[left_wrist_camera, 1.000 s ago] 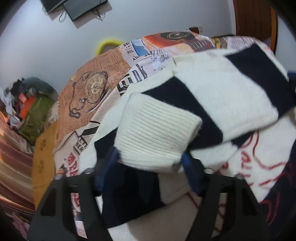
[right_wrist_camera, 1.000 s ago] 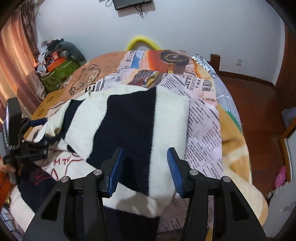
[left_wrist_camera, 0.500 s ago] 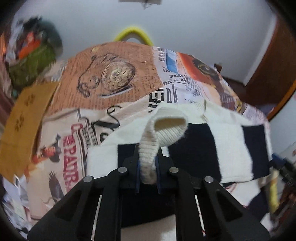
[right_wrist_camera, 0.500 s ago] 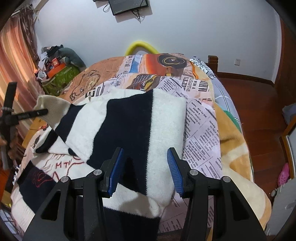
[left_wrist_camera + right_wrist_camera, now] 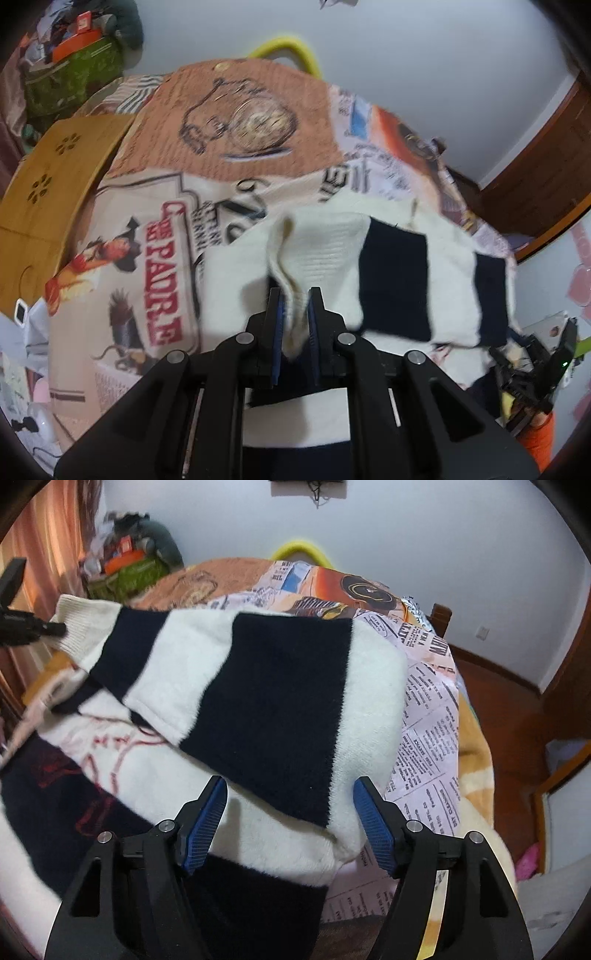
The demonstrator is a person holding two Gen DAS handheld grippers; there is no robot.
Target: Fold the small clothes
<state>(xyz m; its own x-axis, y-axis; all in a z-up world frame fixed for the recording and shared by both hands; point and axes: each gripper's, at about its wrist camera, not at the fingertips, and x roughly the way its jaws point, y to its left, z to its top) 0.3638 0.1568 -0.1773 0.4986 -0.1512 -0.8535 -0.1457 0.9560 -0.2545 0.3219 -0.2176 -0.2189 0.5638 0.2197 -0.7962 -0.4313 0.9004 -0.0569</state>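
A cream and navy striped sweater [image 5: 280,709] lies on the bed, its body printed with red line drawing. My left gripper [image 5: 295,295] is shut on the sleeve's ribbed cream cuff [image 5: 317,243] and holds the sleeve stretched out above the bed; the cuff [image 5: 79,620] also shows in the right wrist view, at far left. My right gripper [image 5: 290,786] is open and empty, hovering just above the sweater where the striped sleeve [image 5: 166,664] meets the body. The left gripper's tool [image 5: 22,627] shows at that view's left edge.
The bed is covered by a newspaper-print blanket [image 5: 155,258]. A wooden board [image 5: 48,192] lies at the bed's left. Cluttered bags [image 5: 129,568] stand by the far wall, with a yellow hoop [image 5: 299,546] behind the bed. Wooden floor [image 5: 498,686] lies to the right.
My left gripper closed on the sleeve cuff, lifted it and pulled the sleeve outward to the left. My right gripper stayed open above the sweater, drawing slightly closer.
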